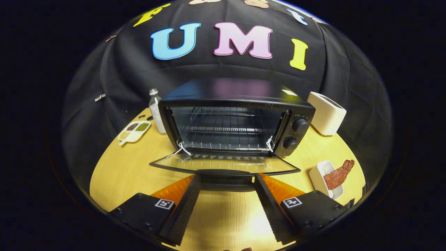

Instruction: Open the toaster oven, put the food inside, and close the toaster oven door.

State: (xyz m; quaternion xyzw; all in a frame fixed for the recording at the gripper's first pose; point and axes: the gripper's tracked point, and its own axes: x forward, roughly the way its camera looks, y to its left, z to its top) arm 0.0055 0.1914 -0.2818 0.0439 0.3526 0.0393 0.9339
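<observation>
A black toaster oven (240, 101) stands on the wooden table straight ahead of me. Its glass door (223, 163) lies folded down flat, and the wire rack (226, 130) inside is bare. The door's handle (226, 173) sits just beyond my fingertips, between the two fingers. My gripper (227, 179) is open with nothing held. To the right of my fingers, a reddish-brown strip of food (338, 174) leans out of a small white dish (322, 173).
A white toaster (326, 113) stands right of the oven. On the oven's left are a clear bottle (155, 109) and a white divided tray of seeds (134, 131). Bare wooden table (122, 170) lies at the front left.
</observation>
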